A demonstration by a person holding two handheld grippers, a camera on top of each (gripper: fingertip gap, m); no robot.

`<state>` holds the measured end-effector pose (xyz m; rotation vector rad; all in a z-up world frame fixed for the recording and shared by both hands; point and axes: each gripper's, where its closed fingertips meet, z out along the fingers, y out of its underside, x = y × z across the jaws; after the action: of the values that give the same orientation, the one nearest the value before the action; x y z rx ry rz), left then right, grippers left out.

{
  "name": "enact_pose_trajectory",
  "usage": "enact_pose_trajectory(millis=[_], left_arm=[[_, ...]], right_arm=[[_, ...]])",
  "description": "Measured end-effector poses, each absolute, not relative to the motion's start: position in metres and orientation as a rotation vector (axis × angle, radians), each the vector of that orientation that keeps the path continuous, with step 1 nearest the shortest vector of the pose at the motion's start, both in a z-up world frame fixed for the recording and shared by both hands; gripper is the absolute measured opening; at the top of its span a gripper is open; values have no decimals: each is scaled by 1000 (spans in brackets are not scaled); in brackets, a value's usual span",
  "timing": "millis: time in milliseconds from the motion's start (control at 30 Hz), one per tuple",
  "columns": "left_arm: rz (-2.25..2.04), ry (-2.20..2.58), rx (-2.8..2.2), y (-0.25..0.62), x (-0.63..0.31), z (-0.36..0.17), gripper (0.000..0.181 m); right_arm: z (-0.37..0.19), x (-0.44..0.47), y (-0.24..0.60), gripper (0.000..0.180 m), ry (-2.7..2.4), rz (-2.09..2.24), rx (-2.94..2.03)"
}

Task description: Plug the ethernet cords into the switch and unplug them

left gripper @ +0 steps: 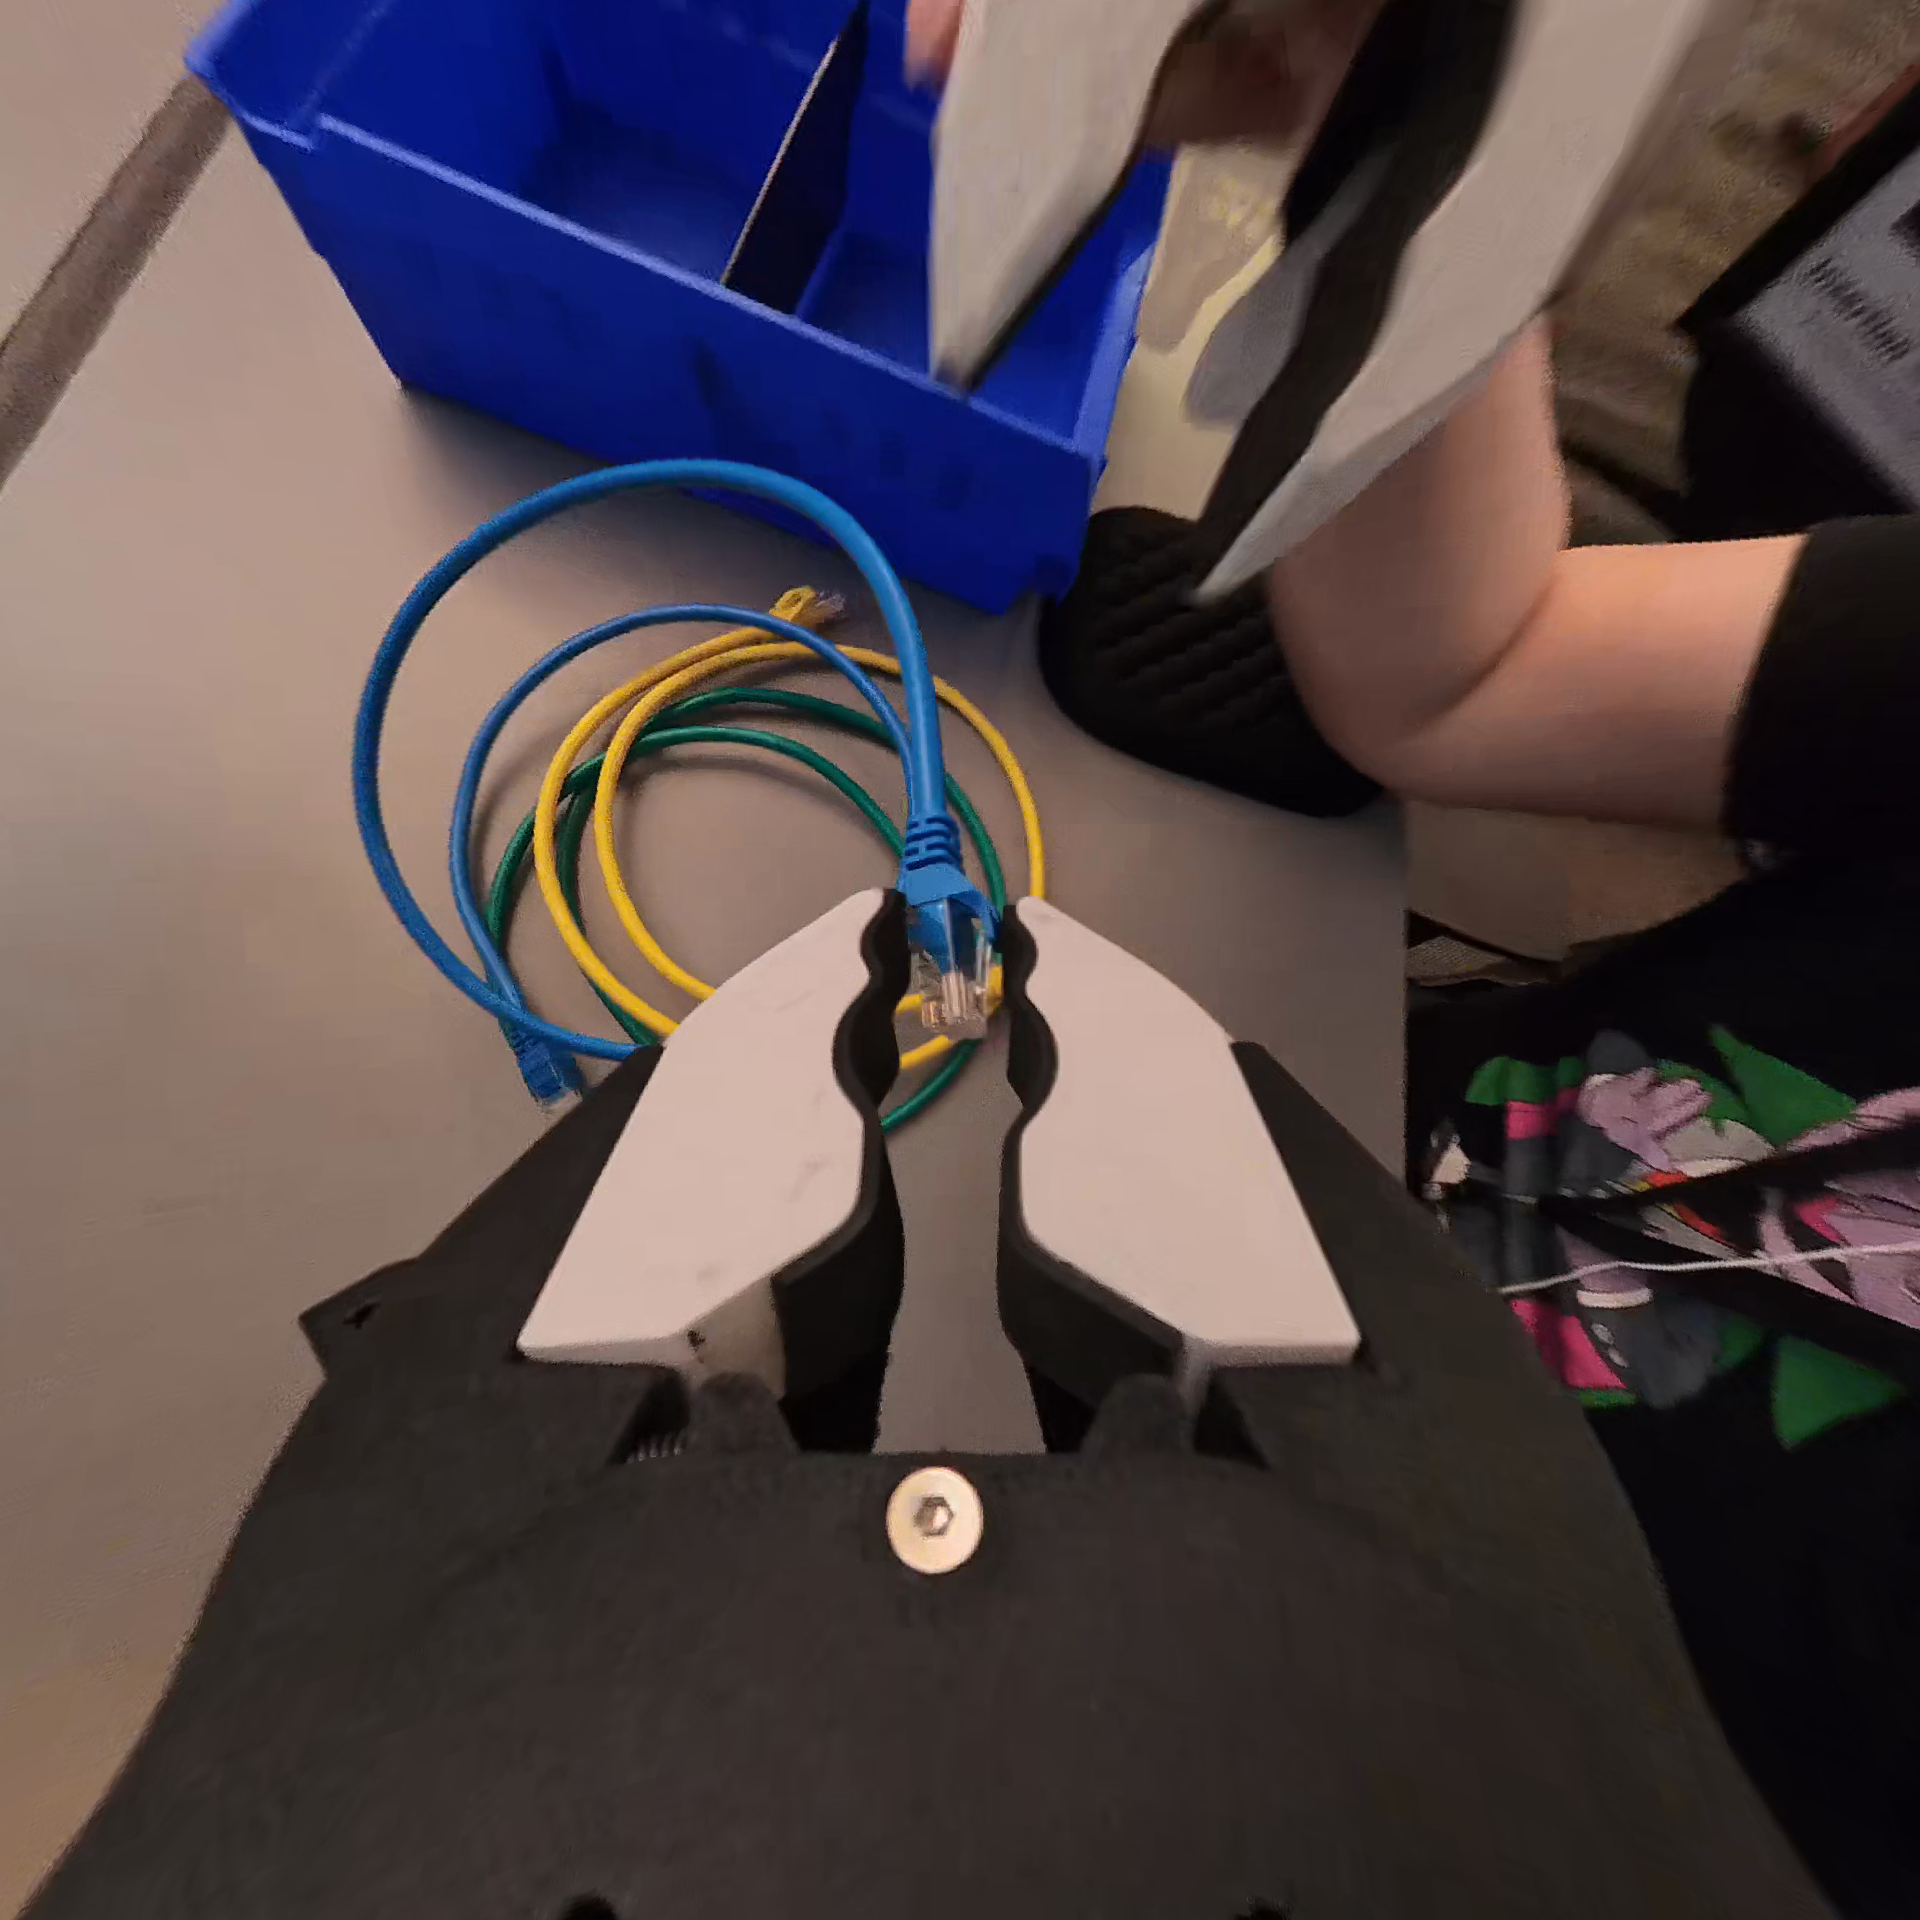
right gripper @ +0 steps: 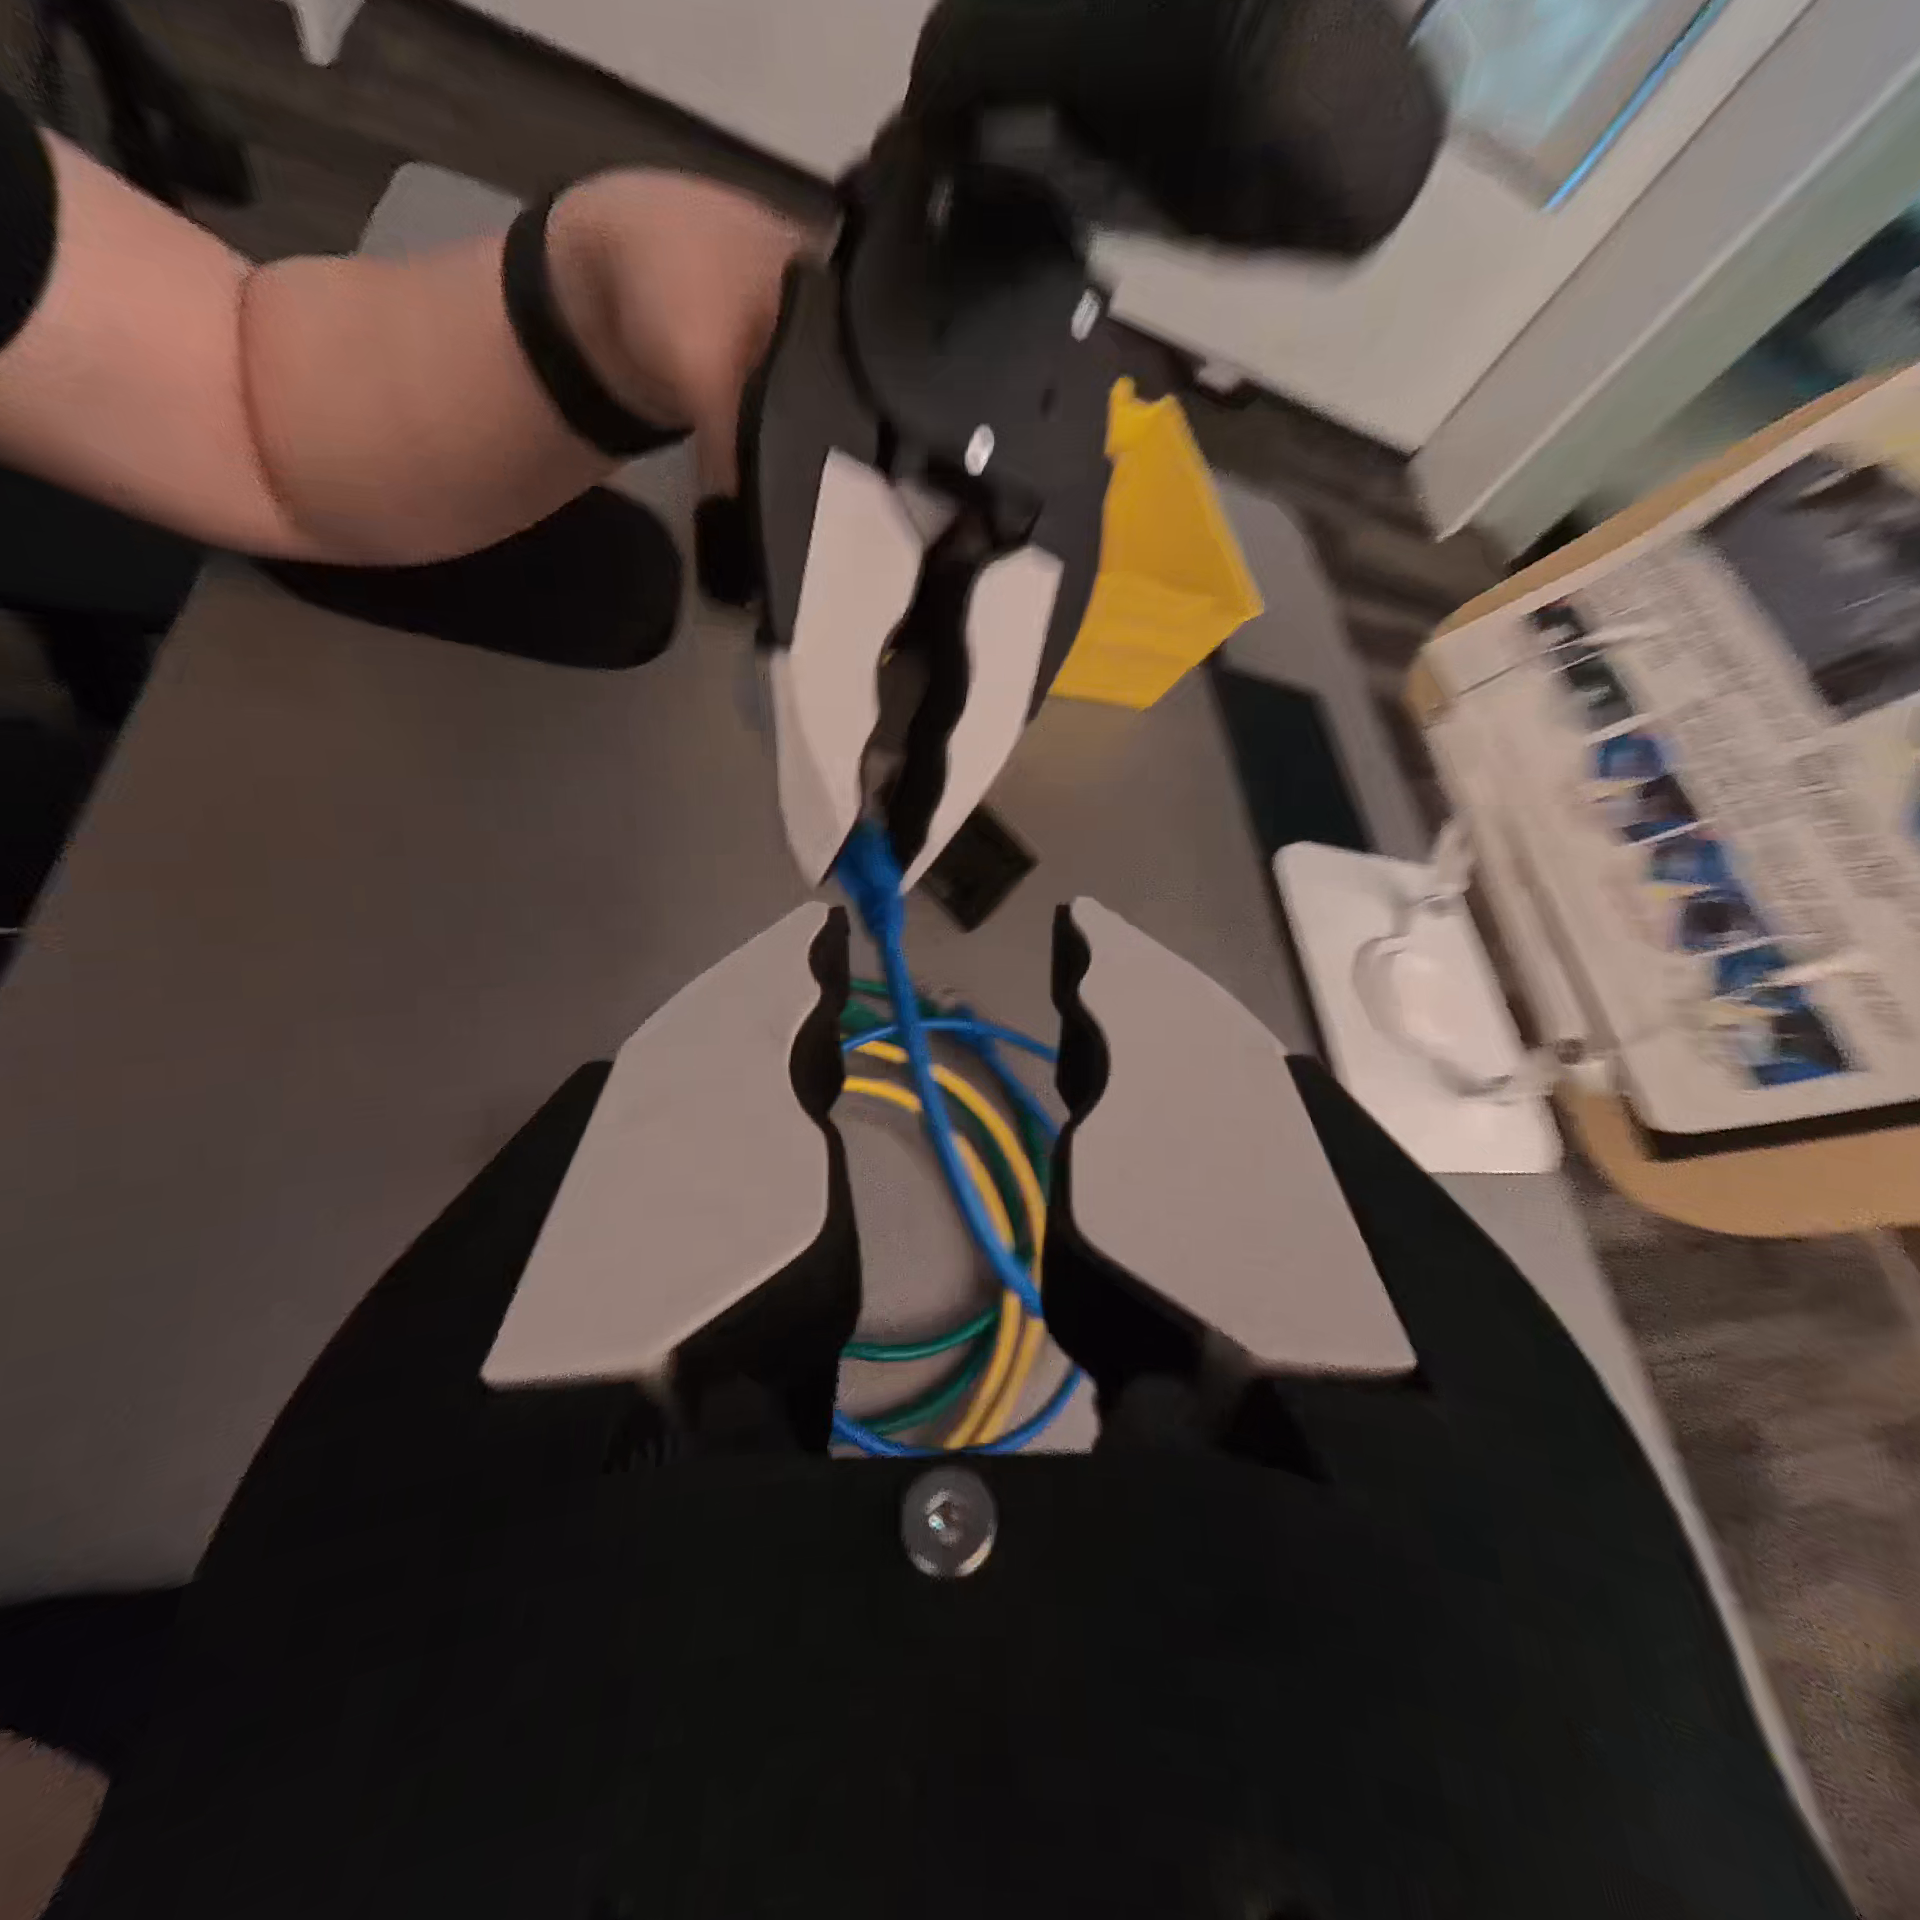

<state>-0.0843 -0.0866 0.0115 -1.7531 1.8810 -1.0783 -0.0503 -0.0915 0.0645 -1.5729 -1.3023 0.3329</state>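
- Pinching the clear plug of the blue ethernet cord [left gripper: 932,868] between the tips of my left tongs [left gripper: 948,914], I hold it lifted above the grey table [left gripper: 208,831], the cord arcing away and looping back down.
- My right tongs [right gripper: 948,920] are spread apart with nothing between them, hanging over the coils and just near the left tongs' tips.
- Yellow cord [left gripper: 582,790] and green cord [left gripper: 727,732] lie coiled on the table under the blue one.
- A blue bin [left gripper: 582,301] sits at the far side of the coils.
- The small black switch [right gripper: 982,868] shows just beyond the held plug, partly hidden.
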Motion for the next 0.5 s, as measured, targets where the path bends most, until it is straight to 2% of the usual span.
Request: enact_pose_trajectory(millis=[133, 167, 200, 267, 333, 500], left_arm=[[-1260, 1845, -1682, -85, -100, 33, 16], [-1255, 1833, -1664, -81, -100, 36, 16], [-1246, 1811, -1638, -75, -101, 39, 16], [-1218, 1727, -1566, -61, -102, 51, 18], [-1137, 1663, -1513, -46, -108, 60, 30], [-946, 1617, -1310, -34, -118, 74, 46]], right_arm=[[30, -72, -71, 40, -1385, 352, -1663], [26, -76, -67, 18, -1407, 336, -1661], [24, -81, -68, 7, -1437, 357, -1654], [28, -82, -62, 7, -1400, 338, -1657], [34, -78, -56, 7, -1338, 333, -1679], [44, -70, -55, 7, -1268, 366, -1689]])
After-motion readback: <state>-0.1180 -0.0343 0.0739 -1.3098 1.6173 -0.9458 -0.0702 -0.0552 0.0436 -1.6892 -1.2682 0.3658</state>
